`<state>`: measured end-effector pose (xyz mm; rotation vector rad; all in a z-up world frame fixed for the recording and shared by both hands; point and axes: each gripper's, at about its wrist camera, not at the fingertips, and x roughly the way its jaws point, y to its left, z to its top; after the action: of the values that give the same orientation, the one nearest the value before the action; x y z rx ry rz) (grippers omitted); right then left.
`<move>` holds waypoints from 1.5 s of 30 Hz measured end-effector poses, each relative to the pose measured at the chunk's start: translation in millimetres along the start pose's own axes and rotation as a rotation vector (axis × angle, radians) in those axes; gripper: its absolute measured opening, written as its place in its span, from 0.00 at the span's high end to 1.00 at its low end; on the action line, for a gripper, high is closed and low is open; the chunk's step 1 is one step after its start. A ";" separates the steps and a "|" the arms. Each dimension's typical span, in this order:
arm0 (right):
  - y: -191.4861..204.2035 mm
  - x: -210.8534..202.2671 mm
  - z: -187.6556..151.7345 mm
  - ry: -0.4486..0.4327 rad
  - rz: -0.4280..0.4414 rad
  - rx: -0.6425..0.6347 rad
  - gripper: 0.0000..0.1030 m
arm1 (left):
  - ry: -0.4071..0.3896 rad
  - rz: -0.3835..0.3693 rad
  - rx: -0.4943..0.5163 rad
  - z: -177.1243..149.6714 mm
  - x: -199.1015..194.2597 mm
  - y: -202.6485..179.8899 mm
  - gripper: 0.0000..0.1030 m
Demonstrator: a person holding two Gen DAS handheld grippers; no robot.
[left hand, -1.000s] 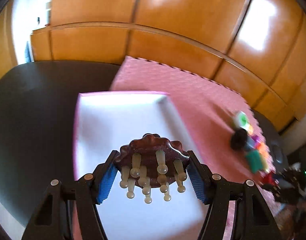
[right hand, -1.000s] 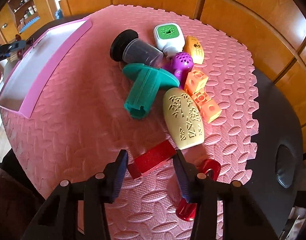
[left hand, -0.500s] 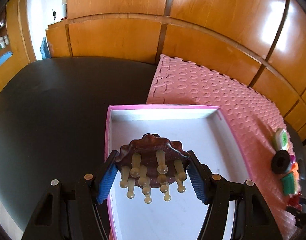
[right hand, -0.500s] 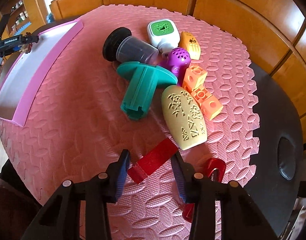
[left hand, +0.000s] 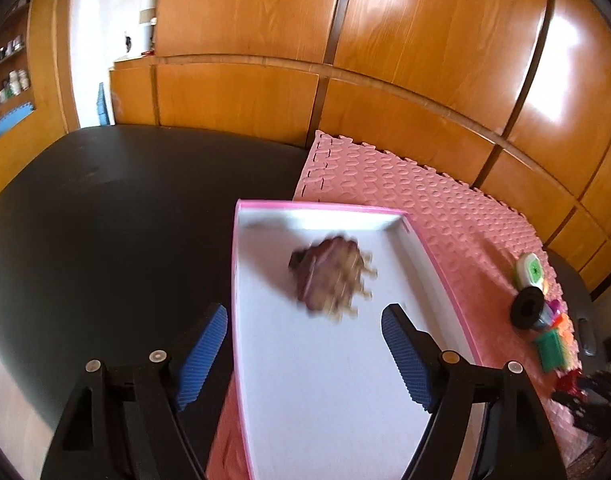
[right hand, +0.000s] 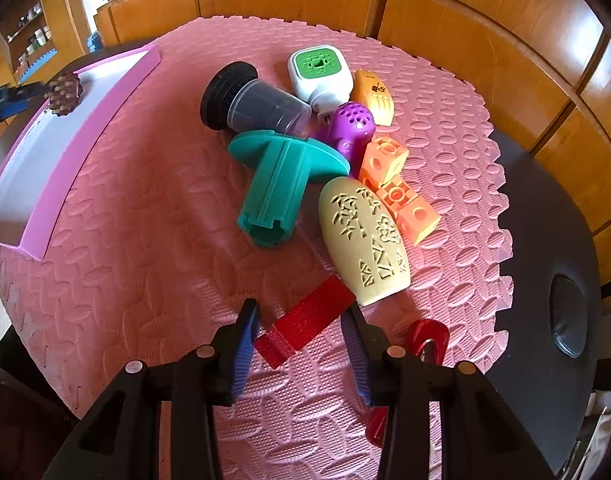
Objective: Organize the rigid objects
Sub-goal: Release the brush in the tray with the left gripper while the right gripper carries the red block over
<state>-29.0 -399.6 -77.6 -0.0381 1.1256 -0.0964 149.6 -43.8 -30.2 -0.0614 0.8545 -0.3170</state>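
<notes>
On the left, the left hand-held gripper (left hand: 304, 354) hangs over the near part of the pink-rimmed tray (left hand: 437, 264), its jaws opening with nothing between the blue pads. A second ago those pads were clamped on the brown massage brush (left hand: 329, 276); now the brush is free, blurred in the left wrist view, either dropping or just landed on the tray's white floor toward the far end. The right wrist view shows it in the tray's far corner, close beside the left gripper's tips. So one object looks delivered, and the left hand seems free to fetch another.

Moving right across the pink foam mat (right hand: 145, 264) on the dark bench (left hand: 105, 216), the pile remains: a black-capped clear cup (right hand: 257, 108), a white and green device (right hand: 319, 72), a teal flanged piece (right hand: 277, 184), a purple perforated toy (right hand: 353, 124), orange cubes (right hand: 397, 188), and a cream carved oval (right hand: 365, 240).

Nearest the camera, the right hand-held gripper (right hand: 301, 340) has kept its place and straddles the red block (right hand: 305, 320). Its jaws have narrowed slightly and sit close against the block's sides; whether they truly pinch it cannot be told. The block lies on the mat, not yet lifted, and is probably next for the tray.
</notes>
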 end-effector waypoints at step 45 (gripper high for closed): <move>199.6 -26.2 114.0 -0.213 0.265 -0.254 0.60 | 0.014 0.061 0.000 -85.7 -62.5 -11.0 0.22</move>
<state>74.2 -200.5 -20.8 -0.1227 0.9155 0.2820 44.3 -29.2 -39.0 -0.0332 0.8686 -0.2603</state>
